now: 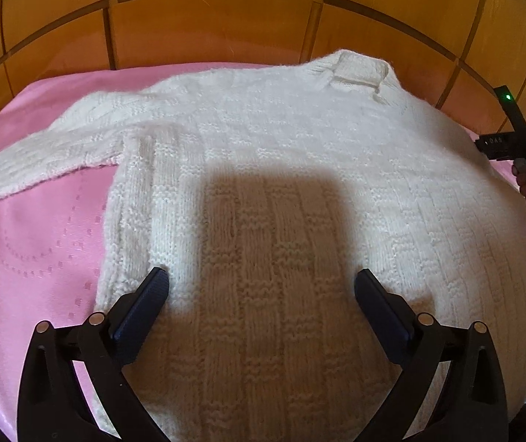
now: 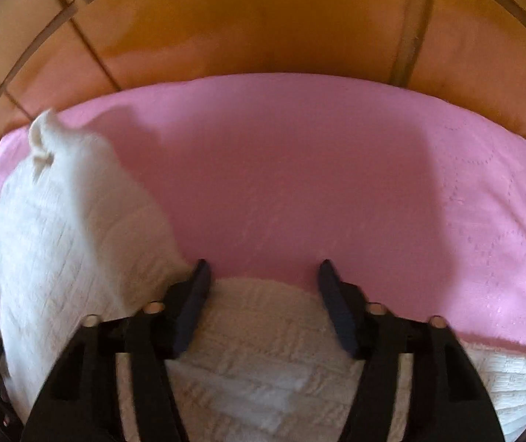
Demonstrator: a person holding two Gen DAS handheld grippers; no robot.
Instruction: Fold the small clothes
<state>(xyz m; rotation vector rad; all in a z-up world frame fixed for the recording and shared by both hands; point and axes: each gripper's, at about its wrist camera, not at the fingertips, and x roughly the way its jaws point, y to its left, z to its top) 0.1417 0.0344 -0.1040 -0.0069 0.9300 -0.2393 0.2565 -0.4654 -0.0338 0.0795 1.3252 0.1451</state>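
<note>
Left gripper (image 1: 261, 281) is hovering wide open, empty, over the sweater (image 1: 281, 169); right gripper (image 2: 263, 274) is part-open, empty: grab the hem evenly

White knitted sweater (image 1: 281, 169), chunky yarn, worked in a basket-weave of ribbed blocks. Spread flat on a pink bed sheet (image 1: 34, 243), ribbed neckband (image 1: 358, 68) at the far end near the wooden headboard. One long sleeve (image 1: 42, 154) stretched straight out to the left across the sheet, cable pattern along its upper part. Body smooth, unfolded, hem toward the near edge. In the right wrist view, the sweater's edge (image 2: 79, 228) blurred, curving over the sheet.
</note>
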